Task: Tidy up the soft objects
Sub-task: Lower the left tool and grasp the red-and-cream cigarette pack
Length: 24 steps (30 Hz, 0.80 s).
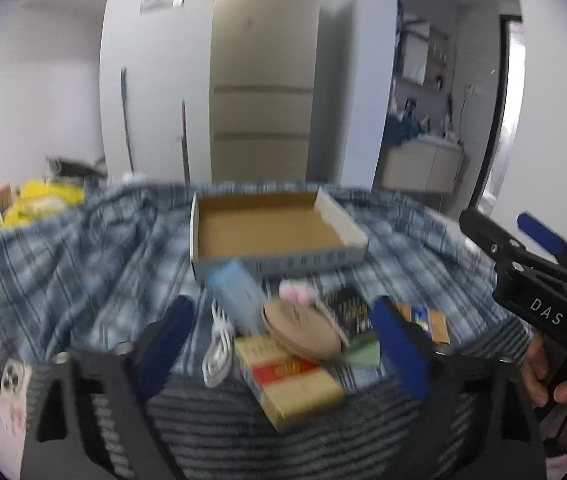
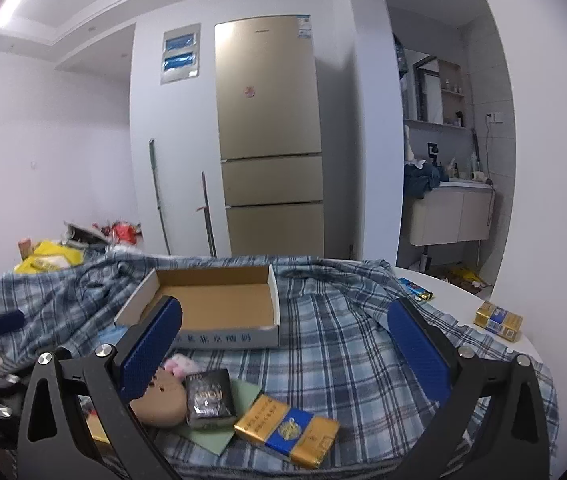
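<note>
Clutter is being surveyed on the plaid cloth in front of the empty cardboard box. Both the left gripper and the right gripper are being held released, with nothing between the jaws. The tan plush toy (resting against a black packet) is judged best pinched across its middle, clear of the hard cigarette packs.

We see a blue-and-white plaid cloth under a white box with a brown inside. Our gripper pads are dark blue, the fridge beige-gold.
</note>
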Tool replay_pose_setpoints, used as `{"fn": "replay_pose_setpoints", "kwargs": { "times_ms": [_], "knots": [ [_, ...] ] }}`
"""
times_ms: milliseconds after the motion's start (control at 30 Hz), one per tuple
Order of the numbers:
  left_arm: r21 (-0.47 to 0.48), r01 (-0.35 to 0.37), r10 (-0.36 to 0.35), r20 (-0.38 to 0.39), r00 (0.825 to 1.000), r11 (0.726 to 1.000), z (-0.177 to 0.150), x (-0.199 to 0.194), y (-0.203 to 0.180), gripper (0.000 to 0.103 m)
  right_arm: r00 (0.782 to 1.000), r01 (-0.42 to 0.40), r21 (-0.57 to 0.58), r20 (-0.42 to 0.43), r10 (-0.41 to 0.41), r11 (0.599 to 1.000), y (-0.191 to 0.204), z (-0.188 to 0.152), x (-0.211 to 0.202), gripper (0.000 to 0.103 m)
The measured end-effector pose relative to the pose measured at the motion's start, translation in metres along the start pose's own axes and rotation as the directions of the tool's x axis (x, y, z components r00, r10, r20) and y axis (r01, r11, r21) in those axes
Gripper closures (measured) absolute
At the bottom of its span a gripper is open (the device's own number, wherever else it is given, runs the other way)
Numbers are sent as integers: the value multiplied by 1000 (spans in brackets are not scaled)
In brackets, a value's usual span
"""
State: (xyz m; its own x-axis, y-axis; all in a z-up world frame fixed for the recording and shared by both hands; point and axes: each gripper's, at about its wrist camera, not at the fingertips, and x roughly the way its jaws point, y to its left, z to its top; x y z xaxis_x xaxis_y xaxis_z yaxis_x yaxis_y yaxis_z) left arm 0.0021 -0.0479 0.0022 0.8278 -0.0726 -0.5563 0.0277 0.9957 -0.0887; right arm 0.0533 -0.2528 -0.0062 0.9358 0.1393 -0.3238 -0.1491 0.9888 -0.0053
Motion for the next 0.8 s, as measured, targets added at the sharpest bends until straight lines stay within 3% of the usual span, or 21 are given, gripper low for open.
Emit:
{"fn": "replay_pose_setpoints", "kwargs": {
  "times_ms": [100, 233, 400, 733, 800],
  "knots": [
    [-35, -48, 47, -18, 999, 998, -6, 0, -1, 15, 1000, 8, -34, -11, -8, 999, 1, -8, 2, 0],
    [-56, -83, 77, -105, 991, 995, -12, 19, -2, 15, 999, -6, -16, -44, 5, 1000, -2, -15, 12, 1],
    [-1, -115, 113, -163, 980, 993, -21, 40, -15, 18, 997, 14, -30, -76, -16, 999, -4, -23, 19, 1],
    [26, -85, 89, -252, 964, 996, -43, 61, -30, 18, 994, -1, -60, -113, -6, 998, 1, -26, 26, 1],
    [15, -80, 82, -259, 962, 997, -43, 63, -28, 21, 993, -1, -56, -121, -6, 998, 1, -28, 28, 1]
  ]
}}
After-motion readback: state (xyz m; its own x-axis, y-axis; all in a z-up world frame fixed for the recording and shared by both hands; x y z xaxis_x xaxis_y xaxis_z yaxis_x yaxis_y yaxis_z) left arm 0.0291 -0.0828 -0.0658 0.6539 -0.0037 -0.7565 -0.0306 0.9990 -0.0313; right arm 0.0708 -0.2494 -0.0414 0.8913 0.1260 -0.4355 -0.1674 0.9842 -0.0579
